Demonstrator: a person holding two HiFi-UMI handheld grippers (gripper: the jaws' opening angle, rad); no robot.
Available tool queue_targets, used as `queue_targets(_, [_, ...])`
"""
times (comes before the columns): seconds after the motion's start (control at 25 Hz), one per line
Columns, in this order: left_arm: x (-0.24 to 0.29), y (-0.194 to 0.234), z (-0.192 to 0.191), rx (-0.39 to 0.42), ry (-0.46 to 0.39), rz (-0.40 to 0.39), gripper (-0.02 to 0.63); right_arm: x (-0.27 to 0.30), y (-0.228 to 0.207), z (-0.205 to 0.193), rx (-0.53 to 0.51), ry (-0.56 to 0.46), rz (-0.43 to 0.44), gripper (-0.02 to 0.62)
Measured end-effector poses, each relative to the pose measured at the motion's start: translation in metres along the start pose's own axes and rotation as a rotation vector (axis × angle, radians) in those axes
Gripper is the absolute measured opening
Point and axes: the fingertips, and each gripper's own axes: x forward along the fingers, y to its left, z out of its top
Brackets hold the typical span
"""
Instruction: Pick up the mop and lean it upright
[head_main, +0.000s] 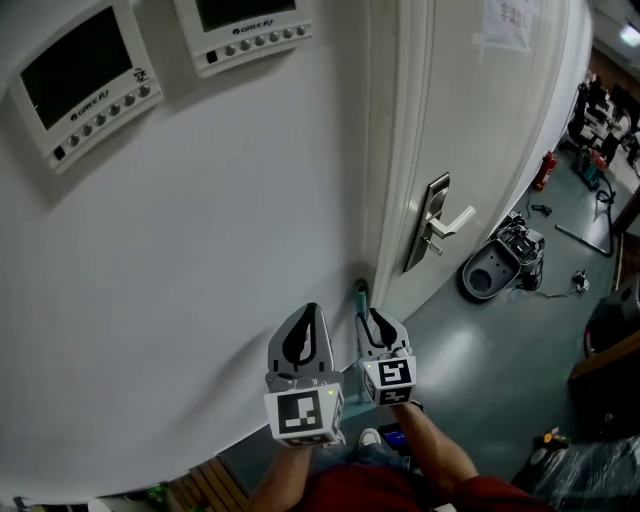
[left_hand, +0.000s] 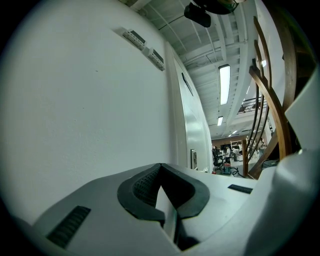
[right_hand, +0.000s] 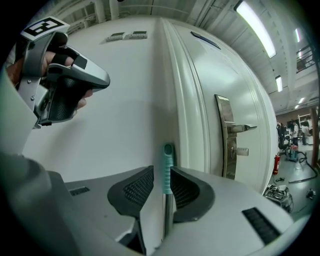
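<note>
Wall (head_main: 200, 250) ahead; right hand-held gripper (right_hand: 161, 171) level, jaws apart astride mop handle (right_hand: 168, 162)

Left gripper (left_hand: 160, 167), jaws together; white wall (left_hand: 90, 100) beyond

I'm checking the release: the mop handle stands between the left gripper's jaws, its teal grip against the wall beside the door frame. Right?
No: the mop handle stands between the parted jaws of the right gripper, as the right gripper view shows; the left gripper is shut and empty. The rest holds.

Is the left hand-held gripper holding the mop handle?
No, the left hand-held gripper is shut, with nothing between its jaws.
</note>
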Motion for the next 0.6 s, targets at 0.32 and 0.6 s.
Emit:
queue_targets(0.32, [-0.005, 0.002, 0.001, 0.006, -0.002, 0.0, 0.013, 0.021, -0.002, -0.007, 0.028, 0.023, -0.014, 0.124])
queue_targets(0.6, [-0.005, 0.004, 0.002, 0.012, -0.003, 0.002, 0.012, 0.038, -0.007, -0.027, 0.022, 0.07, -0.024, 0.126])
